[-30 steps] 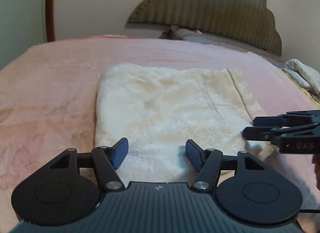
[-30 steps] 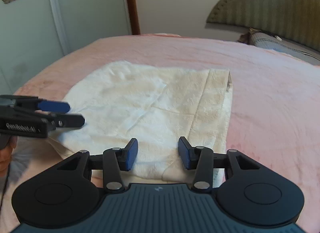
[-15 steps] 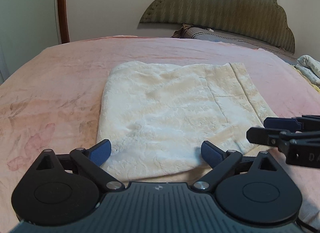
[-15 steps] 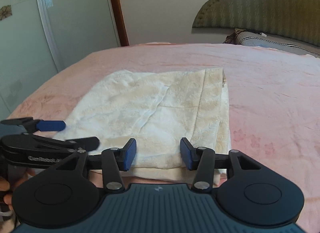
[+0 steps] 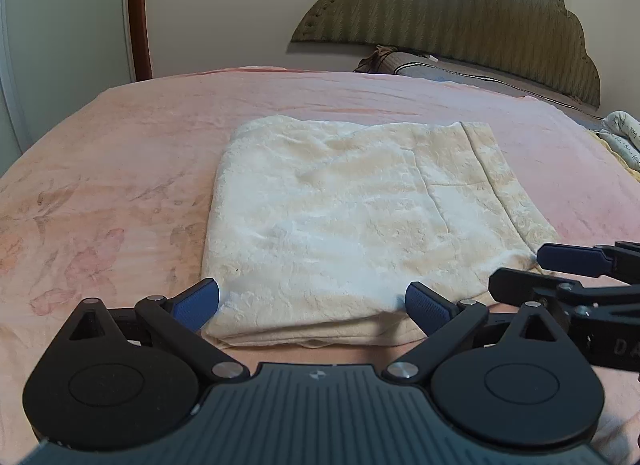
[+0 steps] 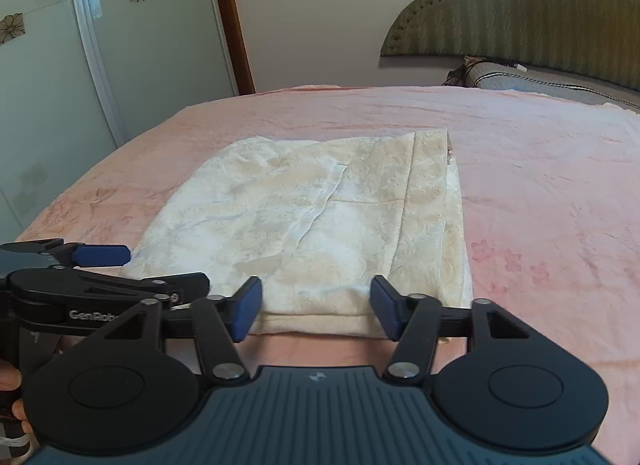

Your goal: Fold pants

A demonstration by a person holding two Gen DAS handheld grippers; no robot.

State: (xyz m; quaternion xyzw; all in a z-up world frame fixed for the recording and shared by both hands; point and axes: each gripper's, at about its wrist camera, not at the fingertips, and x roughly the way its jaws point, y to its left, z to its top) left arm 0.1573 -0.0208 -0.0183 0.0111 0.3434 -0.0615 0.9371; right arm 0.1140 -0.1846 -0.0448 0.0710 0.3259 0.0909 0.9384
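Note:
The cream-white pants (image 5: 340, 217) lie folded into a flat rectangle on the pink bedspread (image 5: 120, 153). My left gripper (image 5: 311, 305) hovers at the fold's near edge. Its jaws are opening wide; the edge shows in the gap, but the pads do not press it. In the right wrist view the same pants (image 6: 320, 217) fill the middle. My right gripper (image 6: 316, 307) sits at their near edge, jaws opening, nothing pinched. Each gripper shows in the other's view: the right gripper (image 5: 520, 268) at the pants' near right corner, the left gripper (image 6: 164, 267) at the near left corner.
A green padded headboard (image 5: 460, 13) and a grey pillow (image 5: 440, 69) lie at the far end of the bed. Another light cloth (image 5: 624, 137) lies at the right edge. Glass doors (image 6: 60, 85) stand to the left. A person's hand (image 6: 10, 385) holds the left gripper.
Both grippers have opened wider and drawn back from over the cloth to its near edge. The pants lie still and flat.

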